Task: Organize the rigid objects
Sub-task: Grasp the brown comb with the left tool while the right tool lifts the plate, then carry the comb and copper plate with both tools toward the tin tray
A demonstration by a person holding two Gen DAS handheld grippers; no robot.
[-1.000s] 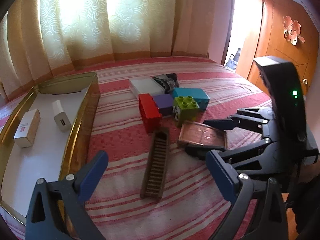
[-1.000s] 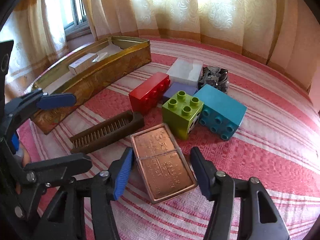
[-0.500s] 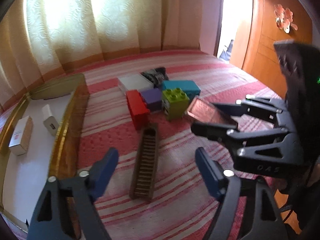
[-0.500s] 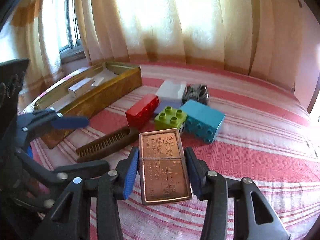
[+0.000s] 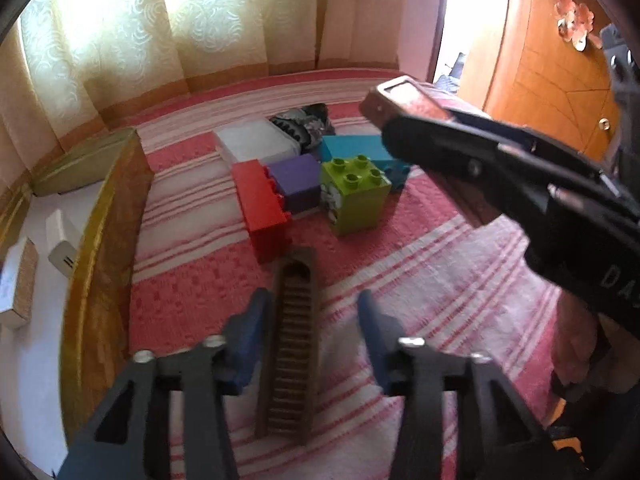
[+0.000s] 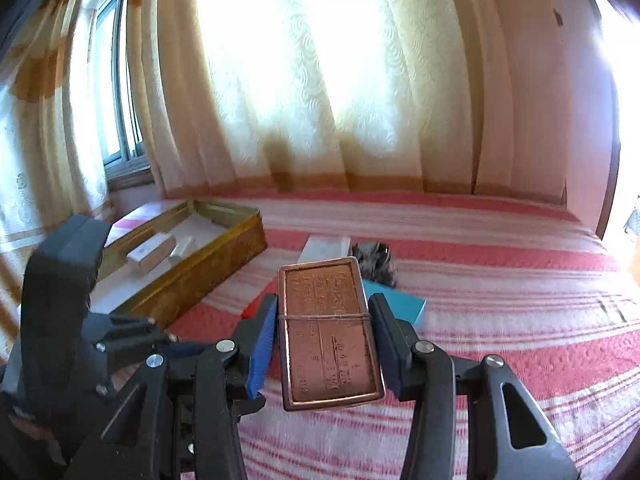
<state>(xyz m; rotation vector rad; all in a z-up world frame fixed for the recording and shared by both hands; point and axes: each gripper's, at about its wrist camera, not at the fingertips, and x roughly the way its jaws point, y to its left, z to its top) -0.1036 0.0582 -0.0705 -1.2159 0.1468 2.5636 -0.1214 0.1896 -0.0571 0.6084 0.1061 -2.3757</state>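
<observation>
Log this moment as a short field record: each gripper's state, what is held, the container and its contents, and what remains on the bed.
right gripper: shut on copper tin, lifted off the bed
left gripper: open, fingers either side of brown comb, not gripping
container: gold tray, holds two small white boxes
on bedspread: red brick, purple brick, green brick, blue brick, white box

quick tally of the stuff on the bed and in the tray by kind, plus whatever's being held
toy bricks: 4, red, purple, green, teal
small boxes in the gold tray: 2, and
white box: 1
dark bundle: 1
brown comb: 1
copper tin held by the right gripper: 1
total: 10
</observation>
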